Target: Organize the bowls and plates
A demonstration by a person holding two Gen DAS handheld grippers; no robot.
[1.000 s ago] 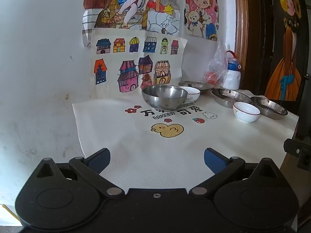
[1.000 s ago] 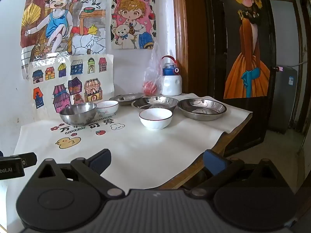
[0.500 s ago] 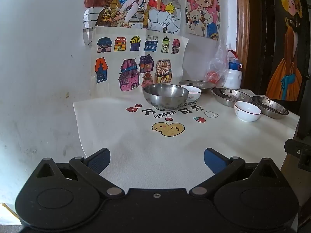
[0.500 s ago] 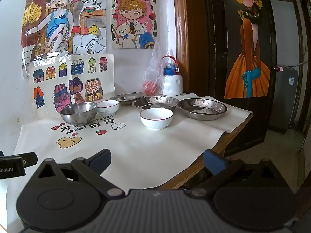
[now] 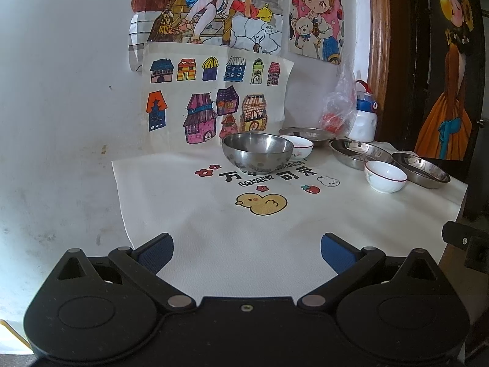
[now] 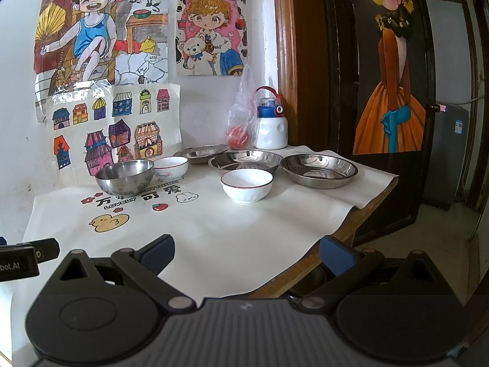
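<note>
Steel bowl point(image 5: 257, 152): silver. Rimmed bowl point(image 6: 247, 185): white, red line. Cloth point(image 5: 244, 229): cream, yellow duck print point(image 5: 261, 203).

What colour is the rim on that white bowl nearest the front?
A thin dark red line rings the white bowl, clearest in the right wrist view.

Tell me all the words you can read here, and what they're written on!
"LOVELY": white printed tablecloth, above the yellow duck.
"万" and "可爱": same cloth, big black characters; the steel bowl hides the middle ones.
"MORNING": pink curly-haired child poster.
"bot.AI": black left gripper's body, start cut off.
Small writing on the white ceramic bowl beside the steel bowl: too blurred.
Tiny signature on the fan-boy drawing: too small.
</note>
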